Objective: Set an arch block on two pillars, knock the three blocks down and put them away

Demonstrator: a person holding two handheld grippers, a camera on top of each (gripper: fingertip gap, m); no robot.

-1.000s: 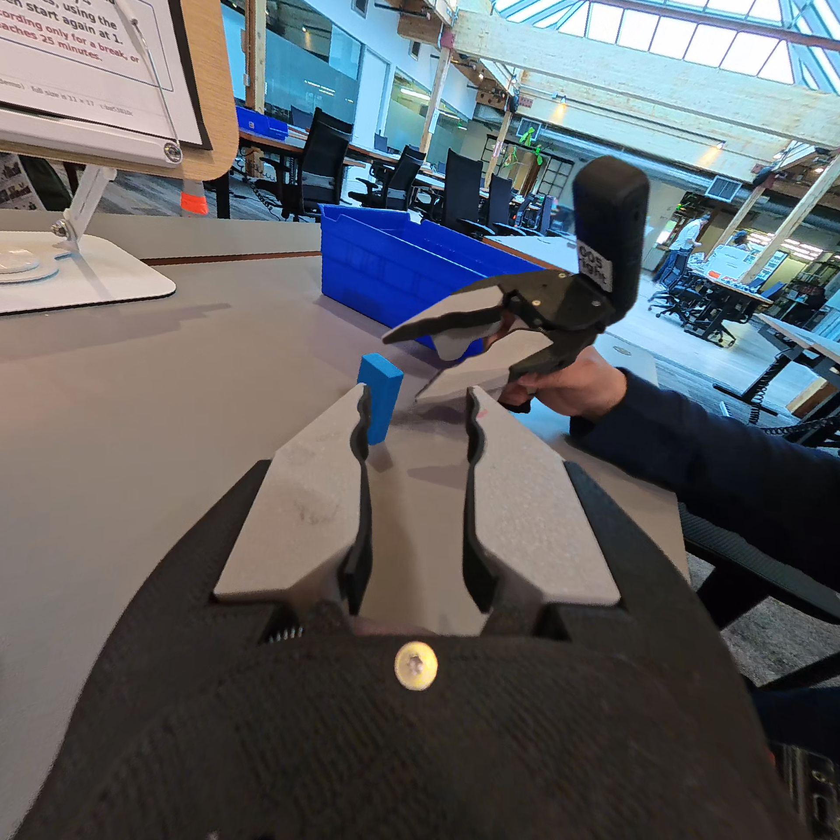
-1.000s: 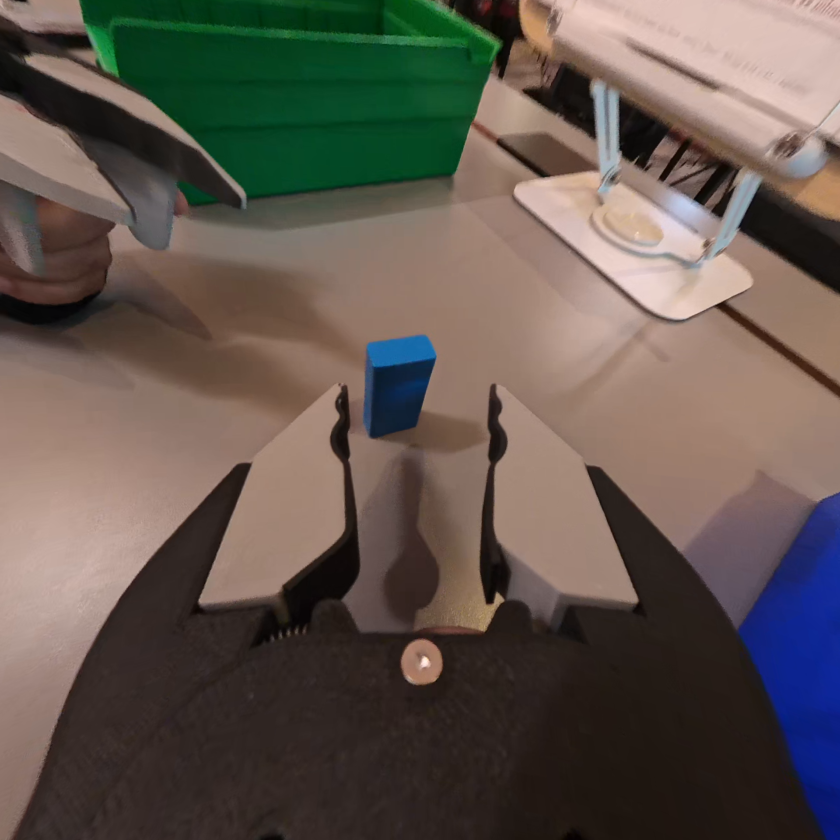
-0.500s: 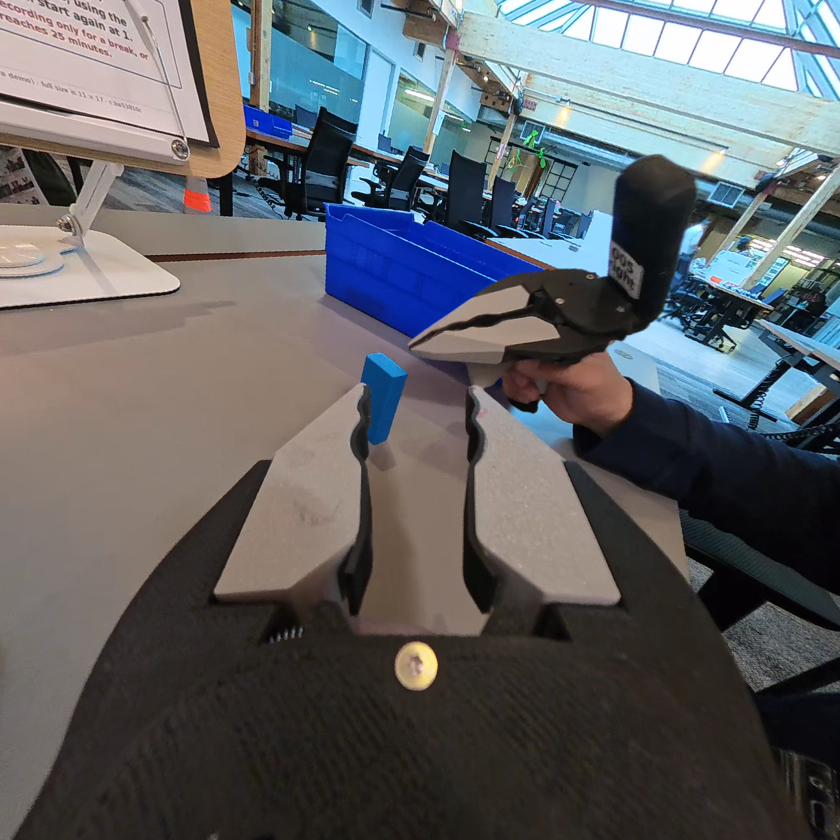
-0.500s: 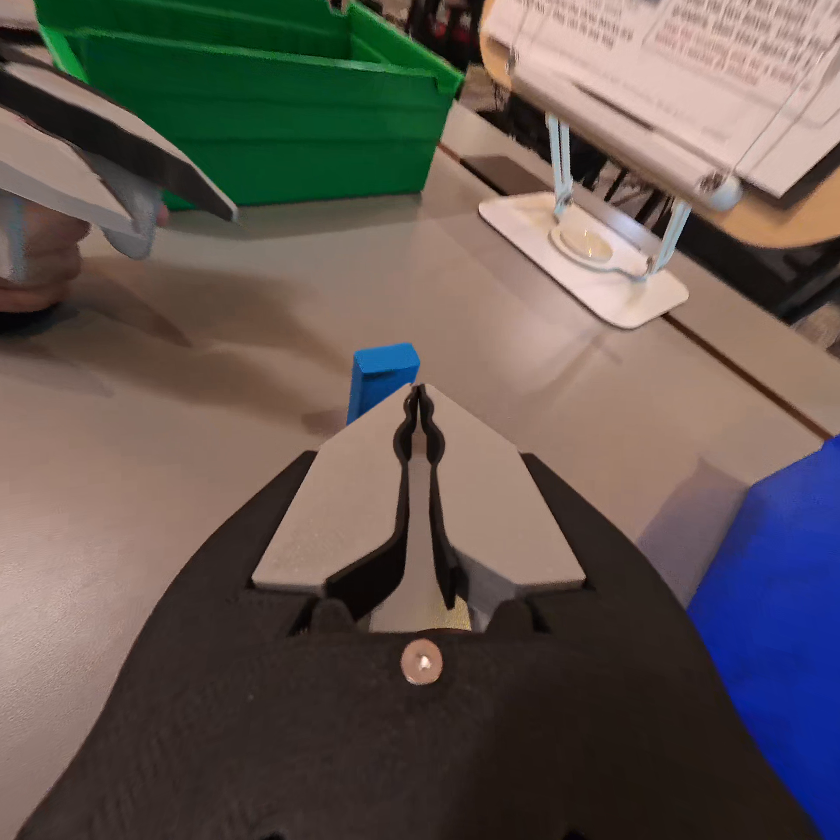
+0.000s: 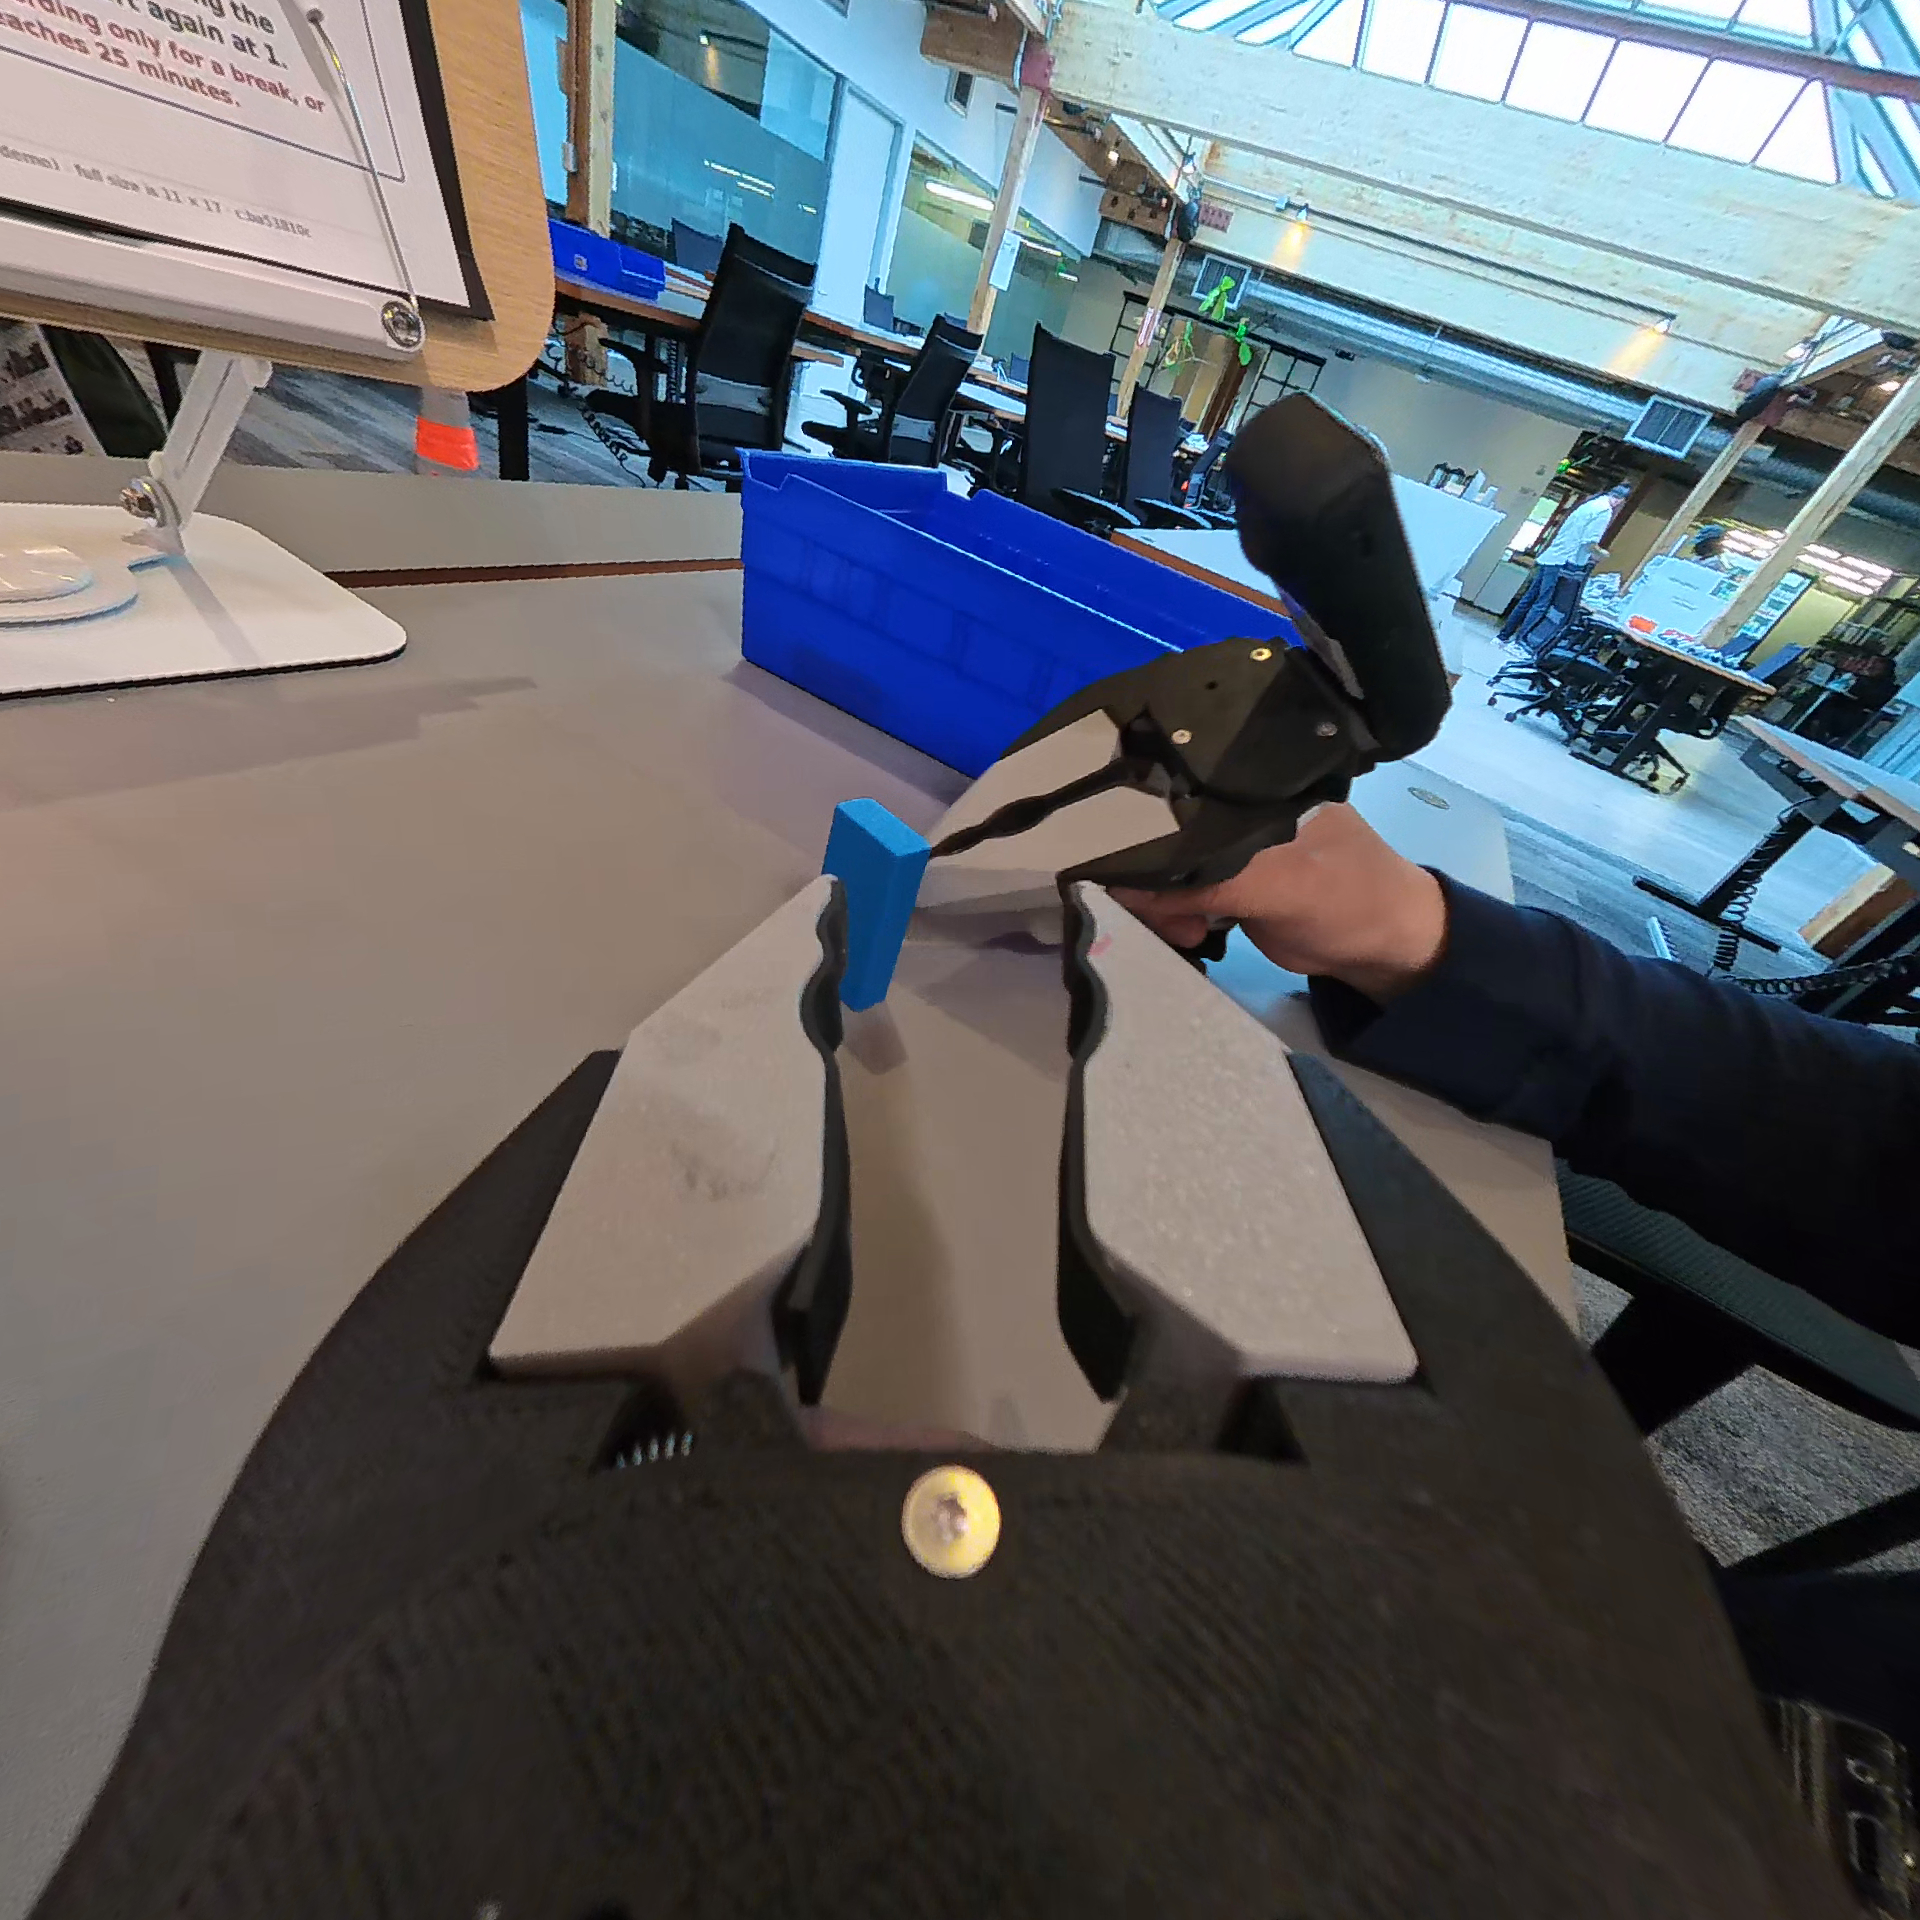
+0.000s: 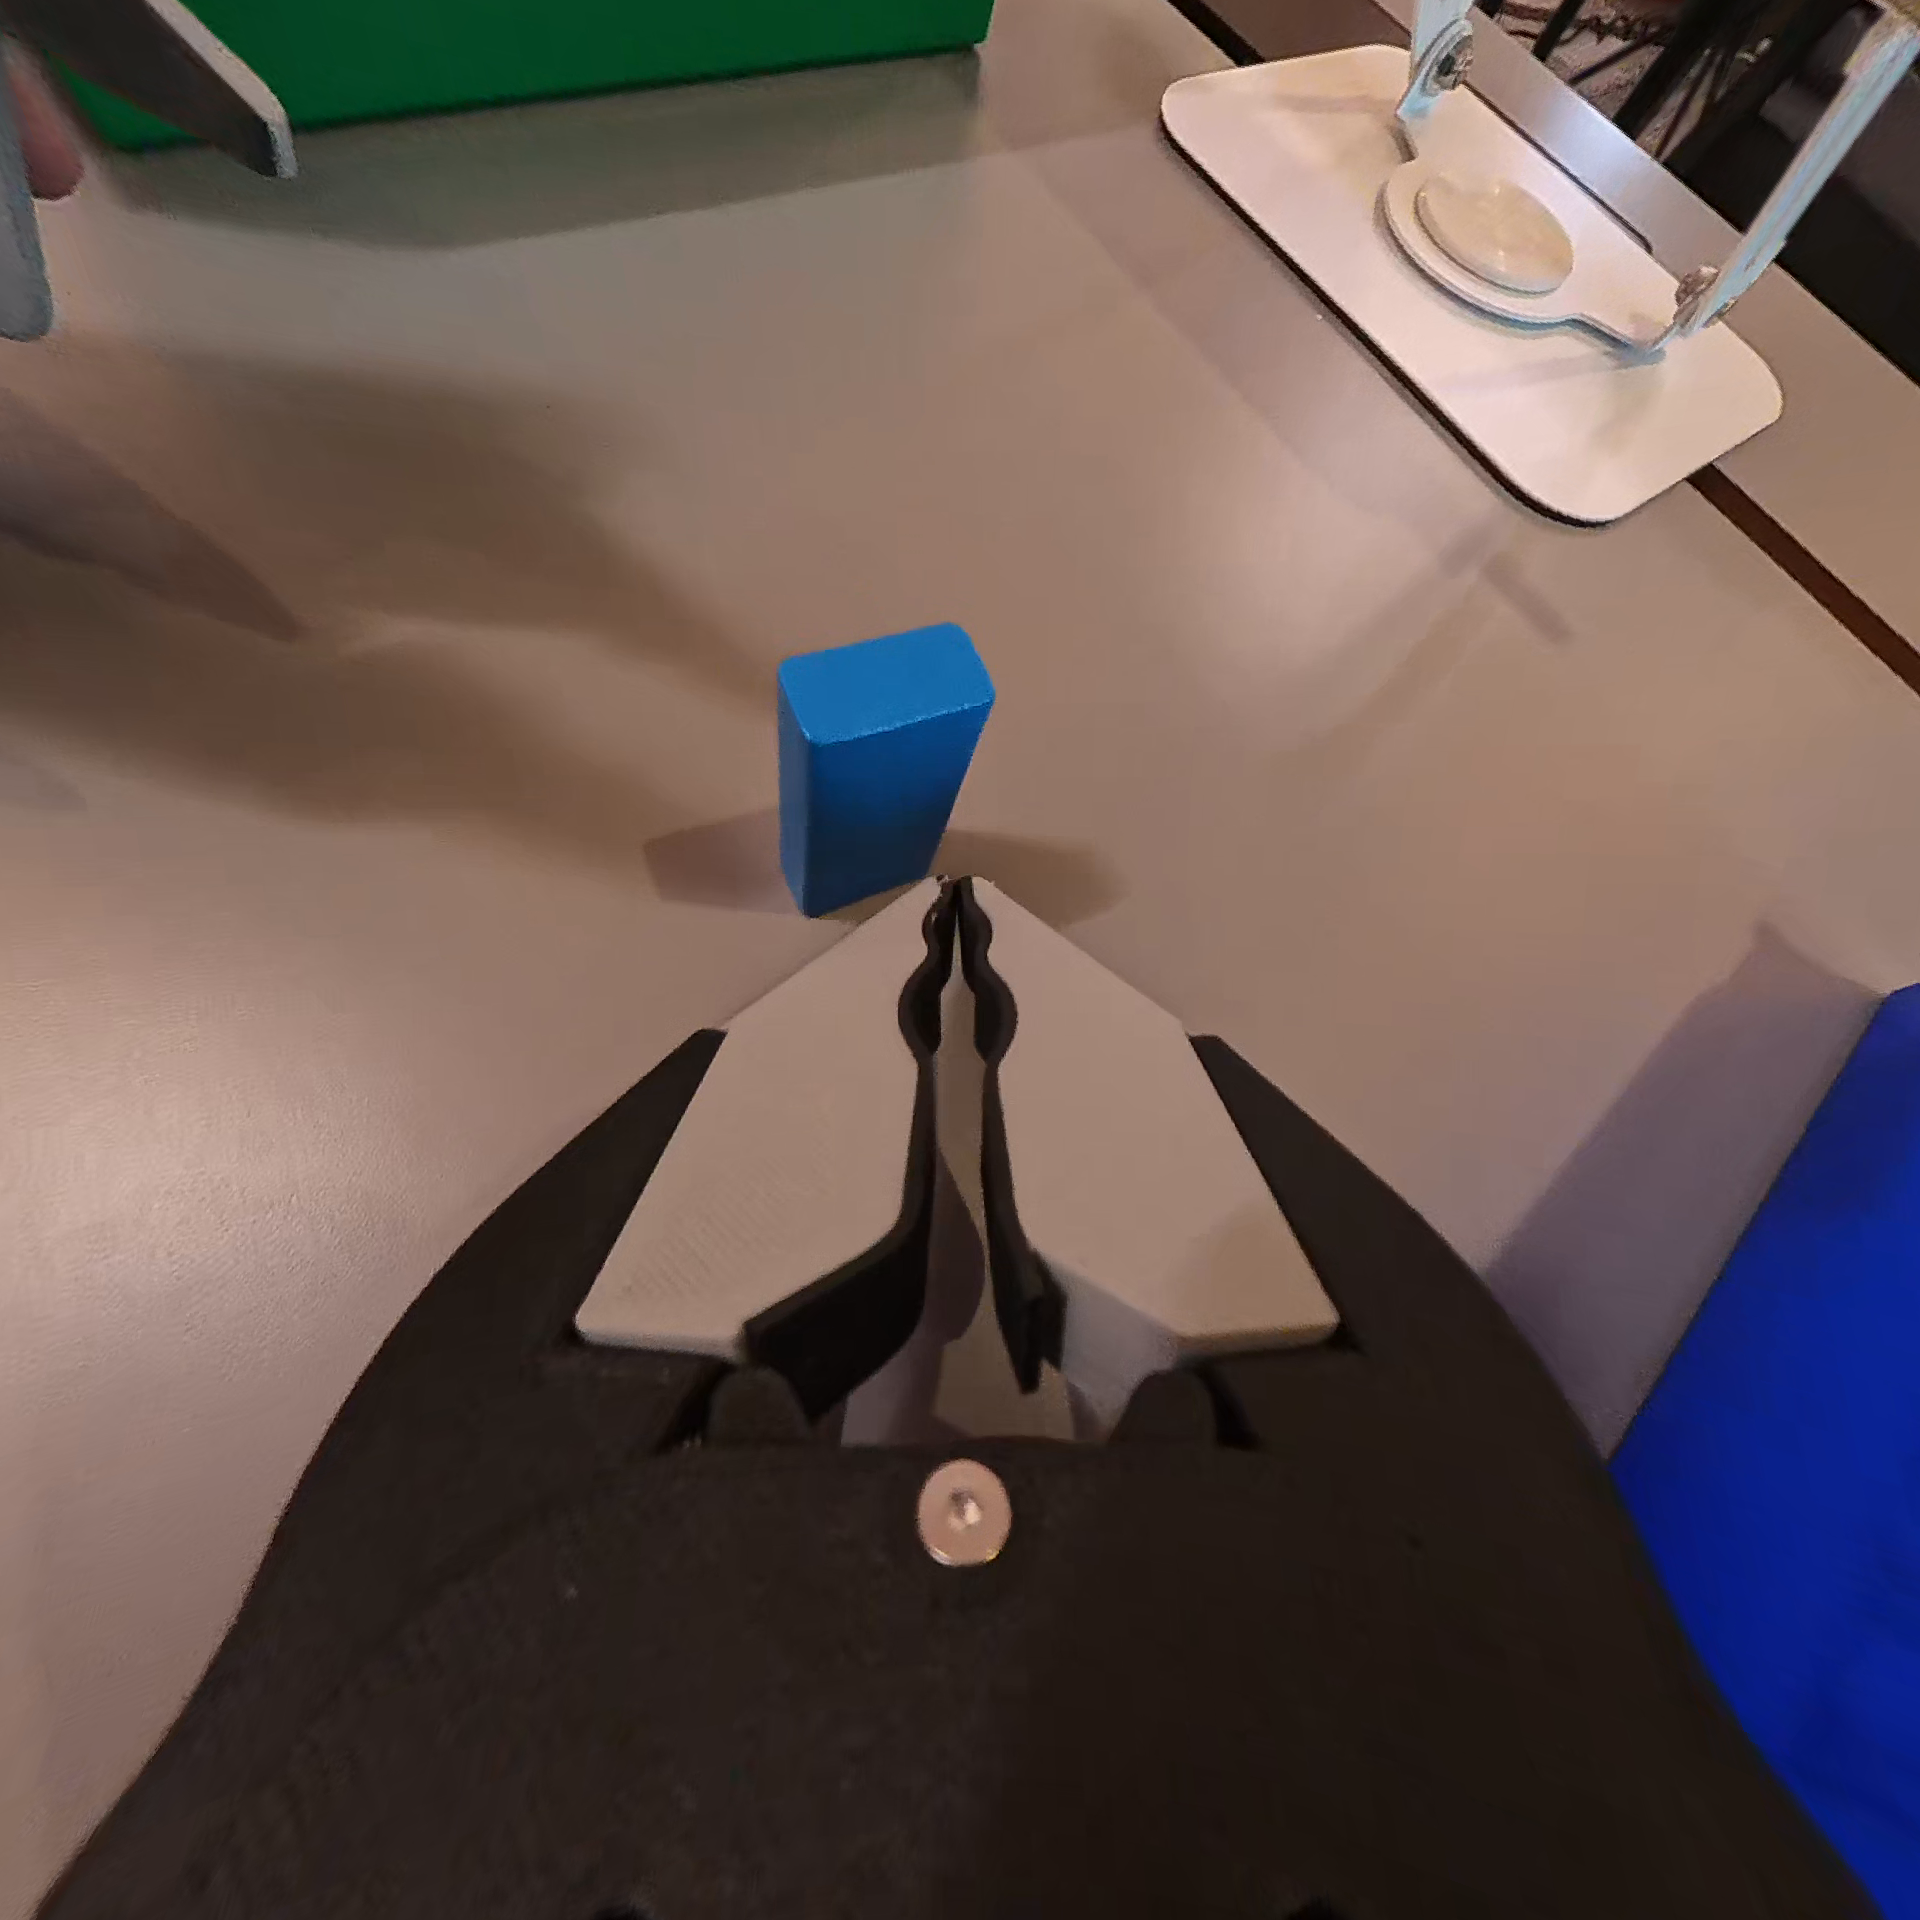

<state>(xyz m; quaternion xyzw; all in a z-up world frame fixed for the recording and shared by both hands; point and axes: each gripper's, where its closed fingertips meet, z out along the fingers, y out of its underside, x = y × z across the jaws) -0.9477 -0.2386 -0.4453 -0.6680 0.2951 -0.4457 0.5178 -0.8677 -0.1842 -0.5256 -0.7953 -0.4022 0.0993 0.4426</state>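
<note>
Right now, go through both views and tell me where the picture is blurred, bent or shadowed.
Left wrist view: sharp up close, wide-angle bending of the ceiling beams, bright skylight glare at top right. Right wrist view: motion blur on the green bin and the left gripper at top left; the blue block is sharp, with soft shadows on the table.

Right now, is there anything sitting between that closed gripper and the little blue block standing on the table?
Nothing visible does. The right gripper, shut on nothing, has its tip right at the upright blue block, with only bare table around. The open left gripper is beside the block.
</note>
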